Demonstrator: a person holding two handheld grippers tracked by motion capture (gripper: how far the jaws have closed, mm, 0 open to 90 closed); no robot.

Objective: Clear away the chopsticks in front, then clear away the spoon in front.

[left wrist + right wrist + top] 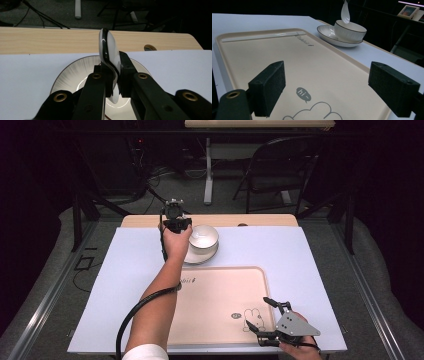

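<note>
A white spoon [107,47] with a dark edge stands upright between the jaws of my left gripper [115,72], which is shut on its handle. The gripper [175,222] hangs at the left edge of a white ribbed bowl [204,237] that sits on a plate [200,257]. In the right gripper view the spoon [345,11] hovers just above the bowl [349,31] and its plate [329,36]. My right gripper [256,311] stands open, with nothing in it, low over the near right corner of a beige tray [225,295].
A pair of white chopsticks [262,36] lies along one edge of the tray [287,52]. A white mat [310,260] covers the wooden table [265,220]. A folding chair [280,165] and desk legs stand on the floor beyond.
</note>
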